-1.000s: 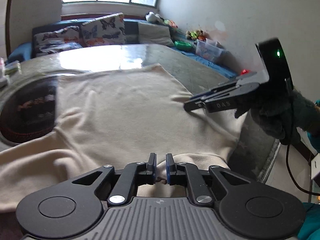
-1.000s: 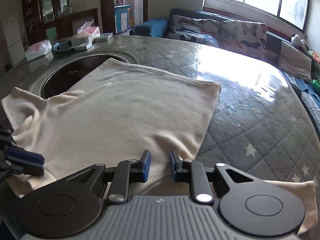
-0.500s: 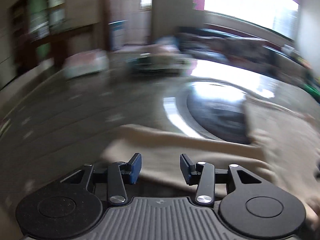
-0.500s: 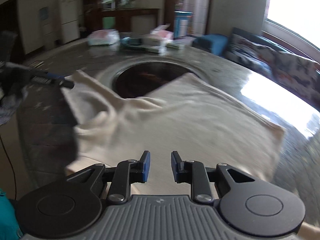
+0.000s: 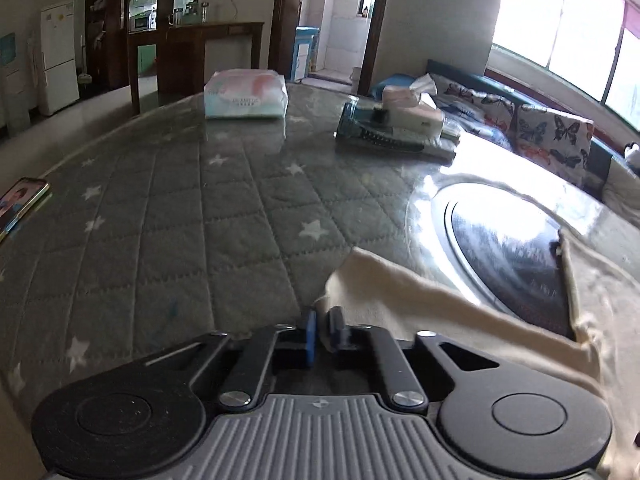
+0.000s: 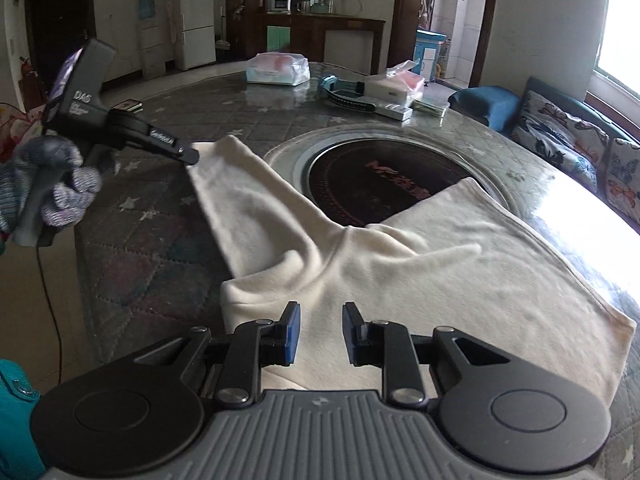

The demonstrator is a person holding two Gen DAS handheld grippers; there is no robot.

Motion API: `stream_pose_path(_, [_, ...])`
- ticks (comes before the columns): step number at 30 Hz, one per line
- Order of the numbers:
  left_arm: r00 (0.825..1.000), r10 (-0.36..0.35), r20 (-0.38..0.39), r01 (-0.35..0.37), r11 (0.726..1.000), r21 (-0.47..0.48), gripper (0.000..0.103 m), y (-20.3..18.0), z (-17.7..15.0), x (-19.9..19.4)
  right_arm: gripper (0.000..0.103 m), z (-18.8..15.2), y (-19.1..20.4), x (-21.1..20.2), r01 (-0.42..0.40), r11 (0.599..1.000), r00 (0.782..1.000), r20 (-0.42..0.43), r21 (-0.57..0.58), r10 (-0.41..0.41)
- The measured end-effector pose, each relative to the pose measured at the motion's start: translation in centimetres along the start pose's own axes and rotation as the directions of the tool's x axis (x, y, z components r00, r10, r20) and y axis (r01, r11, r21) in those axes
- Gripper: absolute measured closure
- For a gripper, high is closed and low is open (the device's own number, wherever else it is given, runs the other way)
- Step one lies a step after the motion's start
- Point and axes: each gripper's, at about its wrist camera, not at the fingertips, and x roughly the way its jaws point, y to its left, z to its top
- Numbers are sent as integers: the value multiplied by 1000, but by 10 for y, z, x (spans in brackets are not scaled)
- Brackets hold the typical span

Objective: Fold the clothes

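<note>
A cream long-sleeved garment (image 6: 440,280) lies flat on the quilted round table (image 6: 160,248), partly over a dark round glass inset (image 6: 384,176). Its left sleeve (image 6: 248,200) stretches out toward the table's left side. My left gripper (image 6: 191,156), held by a gloved hand (image 6: 52,188), is shut on the sleeve's cuff. In the left wrist view the cuff cloth (image 5: 400,296) is pinched between the left gripper (image 5: 322,334) pads. My right gripper (image 6: 320,334) hovers over the garment's shoulder area, its jaws a small way apart with nothing gripped.
A tissue pack (image 5: 246,94), a tissue box (image 5: 408,106) and small items sit on the far side of the table. A phone (image 5: 20,204) lies near the left edge. A sofa with butterfly cushions (image 5: 552,132) stands beyond the table on the right.
The left gripper swung left from the garment's body to the sleeve end, opened on the way and shut on the cuff. The right gripper turned left over the garment, still slightly apart.
</note>
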Motion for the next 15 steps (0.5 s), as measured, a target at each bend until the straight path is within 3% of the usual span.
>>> stream_pose_path(8, [987,-27,161,9,994,110,99,-21,38,-16,81,2,12,12,-43,999,999,-11,-14,43])
stream_pose_path(15, [987,-33,157,10,989,146,98,-30,44,-4,81,1,33,22,-77,991,996,-46,-111,73])
